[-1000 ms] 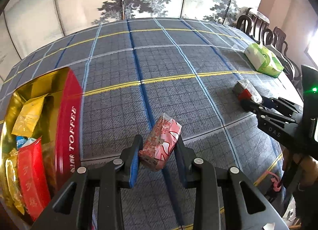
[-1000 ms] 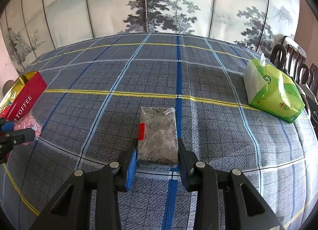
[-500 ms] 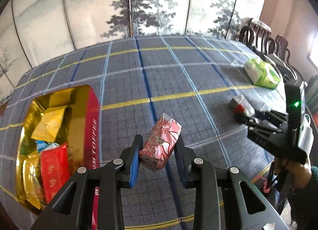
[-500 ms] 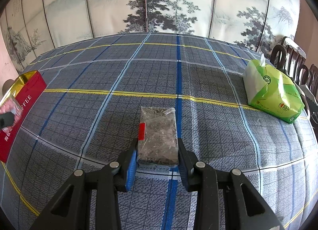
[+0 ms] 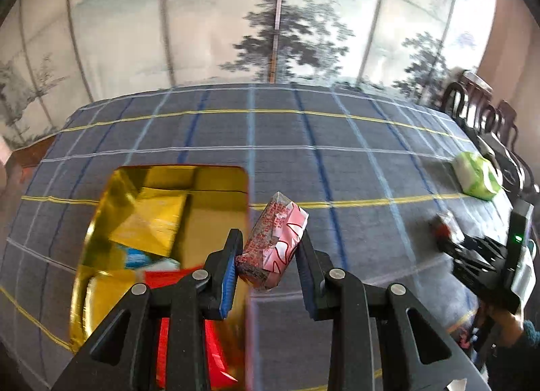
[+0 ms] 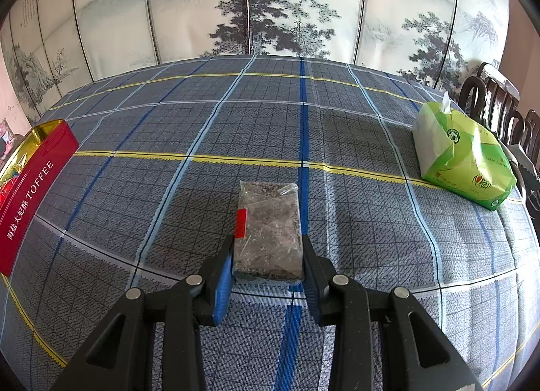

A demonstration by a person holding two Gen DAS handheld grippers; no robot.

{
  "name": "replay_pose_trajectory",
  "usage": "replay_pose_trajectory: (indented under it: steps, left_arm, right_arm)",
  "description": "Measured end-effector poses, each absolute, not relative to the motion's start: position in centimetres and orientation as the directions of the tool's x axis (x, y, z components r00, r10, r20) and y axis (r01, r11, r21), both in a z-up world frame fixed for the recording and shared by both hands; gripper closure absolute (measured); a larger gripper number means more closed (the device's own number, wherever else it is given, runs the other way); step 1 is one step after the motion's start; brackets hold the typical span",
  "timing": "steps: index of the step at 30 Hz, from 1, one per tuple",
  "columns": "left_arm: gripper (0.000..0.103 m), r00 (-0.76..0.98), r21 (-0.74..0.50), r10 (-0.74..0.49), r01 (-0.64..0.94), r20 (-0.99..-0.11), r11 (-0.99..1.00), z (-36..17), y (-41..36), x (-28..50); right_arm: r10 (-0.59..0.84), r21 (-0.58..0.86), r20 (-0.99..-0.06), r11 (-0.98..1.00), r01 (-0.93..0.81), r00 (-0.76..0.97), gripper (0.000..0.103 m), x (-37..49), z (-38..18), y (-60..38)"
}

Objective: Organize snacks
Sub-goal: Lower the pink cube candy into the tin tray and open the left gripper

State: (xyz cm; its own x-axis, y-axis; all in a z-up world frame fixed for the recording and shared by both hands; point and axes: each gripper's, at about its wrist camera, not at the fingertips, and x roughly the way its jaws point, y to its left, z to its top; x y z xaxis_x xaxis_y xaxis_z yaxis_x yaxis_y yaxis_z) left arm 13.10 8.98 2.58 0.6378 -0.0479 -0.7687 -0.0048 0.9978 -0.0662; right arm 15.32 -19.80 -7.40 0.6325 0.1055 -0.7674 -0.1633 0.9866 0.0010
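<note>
Left wrist view: the left gripper (image 5: 268, 256) is closed on a pink-and-white snack packet (image 5: 274, 242), which sits tilted between the pads, clear of the checked tablecloth (image 5: 337, 171). Just left of it lies the open tin (image 5: 216, 182), seen from above; only this view shows its gold lining and the yellow and red packets (image 5: 152, 222) inside. At far right, blurred, the right gripper (image 5: 449, 239) holds a small clear packet with a red spot, a hand (image 5: 506, 327) beneath it, and a green tissue pack (image 5: 477, 180) lies beyond.

Right wrist view: the right gripper (image 6: 268, 256) is closed on a clear packet of dark snack (image 6: 268, 232), a red label on its left edge; the packet appears to lie flat on the tablecloth (image 6: 168, 128). Only here is the tin's red side (image 6: 30, 202) readable, lettered "TOFFEE", at the left edge. The tissue pack (image 6: 462, 158) appears sharp at right, with dark chairs (image 6: 496, 104) behind it. A painted screen (image 6: 287, 3) backs both views.
</note>
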Motion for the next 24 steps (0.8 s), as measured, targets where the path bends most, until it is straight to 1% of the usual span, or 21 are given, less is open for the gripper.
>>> replay_pose_trajectory:
  steps: [3,6,9,18,24]
  left_arm:
    - [0.075,0.63,-0.051,-0.006,-0.053,-0.776,0.997,2.0,10.5,13.7]
    - [0.075,0.612,-0.089,-0.012,-0.095,-0.791,0.991,1.1,12.3,14.3]
    - [0.075,0.597,-0.099,-0.003,-0.129,-0.802,0.987,0.4,13.7,15.0]
    - [0.075,0.563,-0.093,-0.004,-0.129,-0.826,0.987,-1.5,13.8,15.5]
    - [0.075,0.555,-0.065,0.011,-0.118,-0.832,0.991,-1.9,13.4,15.4]
  right_arm:
    - [0.105,0.001,-0.767,0.987,-0.163,0.633,0.067,15.3,-7.4,-19.8]
    - [0.105,0.001,-0.767,0.987,-0.163,0.633,0.067,15.3,-7.4,-19.8]
    - [0.104,0.0,-0.767,0.987,-0.163,0.633,0.067,15.3,-7.4,-19.7]
    - [0.104,0.0,-0.767,0.987,-0.162,0.633,0.067,15.3,-7.4,-19.8]
    - [0.104,0.0,-0.767,0.987,-0.162,0.633,0.067,15.3,-7.4,-19.8]
